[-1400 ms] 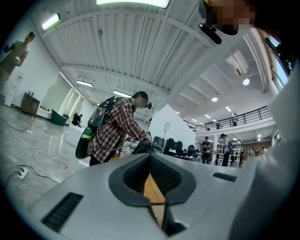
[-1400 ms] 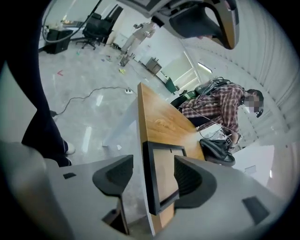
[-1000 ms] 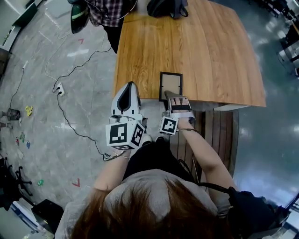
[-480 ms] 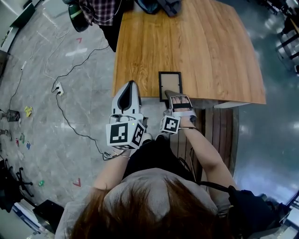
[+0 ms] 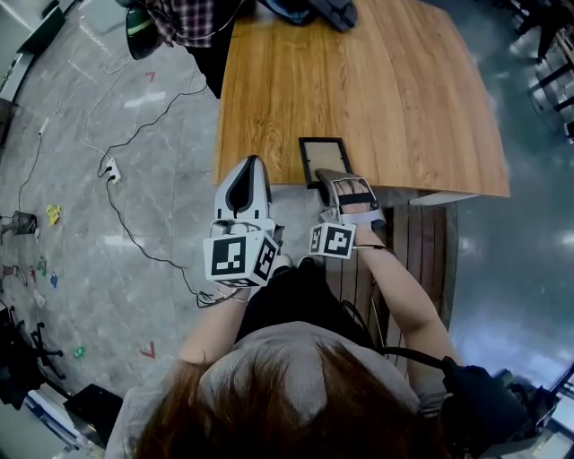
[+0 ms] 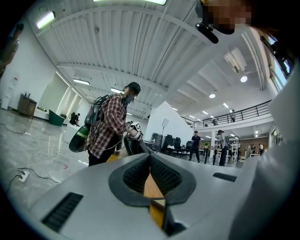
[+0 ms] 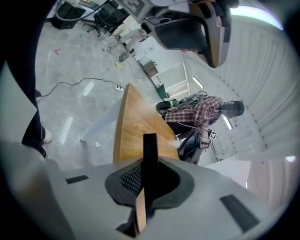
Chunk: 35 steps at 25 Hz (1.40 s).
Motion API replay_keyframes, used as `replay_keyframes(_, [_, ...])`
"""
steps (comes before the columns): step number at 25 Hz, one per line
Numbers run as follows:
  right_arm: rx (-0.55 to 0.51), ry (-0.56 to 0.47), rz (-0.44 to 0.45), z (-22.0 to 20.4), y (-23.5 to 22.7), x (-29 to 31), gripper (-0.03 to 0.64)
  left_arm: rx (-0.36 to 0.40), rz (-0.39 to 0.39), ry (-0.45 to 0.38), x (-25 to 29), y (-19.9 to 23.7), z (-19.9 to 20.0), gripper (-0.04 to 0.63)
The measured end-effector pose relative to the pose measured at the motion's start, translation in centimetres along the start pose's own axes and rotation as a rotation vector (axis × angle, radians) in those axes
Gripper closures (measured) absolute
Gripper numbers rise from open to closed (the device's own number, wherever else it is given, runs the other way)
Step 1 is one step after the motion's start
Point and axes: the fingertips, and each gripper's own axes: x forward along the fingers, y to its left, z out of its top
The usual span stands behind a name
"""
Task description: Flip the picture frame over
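Nearest me, the left gripper point(image 5: 251, 164) is held level at the table's near edge, its jaws together on nothing. Just beside it, the right gripper point(image 5: 330, 182) has just been closing its jaws and now pinches the near edge of the frame point(image 5: 324, 157), which shows edge-on between the pads. The black-rimmed frame is at the near edge of the table point(image 5: 404, 90), away from either corner. At the far end stands a person point(image 5: 190, 20) in a plaid shirt, with a dark bag point(image 5: 314, 8) on the wood nearby. A cable point(image 5: 134, 143) trails across the floor.
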Motion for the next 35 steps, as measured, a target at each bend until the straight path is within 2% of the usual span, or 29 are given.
replay_keyframes(4, [0.180, 0.015, -0.051, -0.3, -2.6, 0.4, 0.581, 0.003, -0.004, -0.007, 0.1, -0.3, 0.2, 0.588])
replay_keyframes(6, [0.341, 0.010, -0.081, -0.3, -4.0, 0.2, 0.581, 0.001, 0.000, -0.008, 0.0, -0.2, 0.1, 0.588])
replay_keyframes(13, [1.175, -0.064, -0.238, -1.7, -7.9, -1.3, 0.581, 0.010, 0.006, -0.012, -0.3, 0.4, 0.5, 0.588])
replay_keyframes(17, [1.477, -0.126, -0.268, -2.7, -7.8, -1.2, 0.581, 0.017, 0.004, -0.015, 0.2, 0.1, 0.7, 0.588])
replay_keyframes(20, [1.762, -0.159, -0.308, -4.0, -7.1, -1.3, 0.581, 0.021, 0.001, -0.013, 0.3, 0.1, 0.7, 0.588])
replay_keyframes(24, [2.289, -0.188, -0.405, -7.1, -5.0, -1.8, 0.581, 0.024, 0.002, -0.004, 0.4, 0.1, 0.5, 0.588])
replay_keyframes(29, [2.744, -0.233, -0.530, -9.0, -1.8, -1.9, 0.581, 0.033, 0.004, 0.010, 0.4, 0.2, 0.0, 0.588])
replay_keyframes(31, [2.892, -0.243, -0.571, -9.1, -0.3, -1.8, 0.581, 0.035, 0.006, 0.014, 0.5, 0.5, -0.1, 0.588])
replay_keyframes(32, [2.930, -0.247, -0.582, -9.0, 0.3, -1.7, 0.581, 0.036, 0.007, 0.016, 0.6, 0.6, -0.1, 0.588])
replay_keyframes(35, [2.975, -0.254, -0.601, -8.7, 1.1, -1.4, 0.581, 0.039, 0.009, 0.019, 0.7, 1.0, -0.2, 0.588])
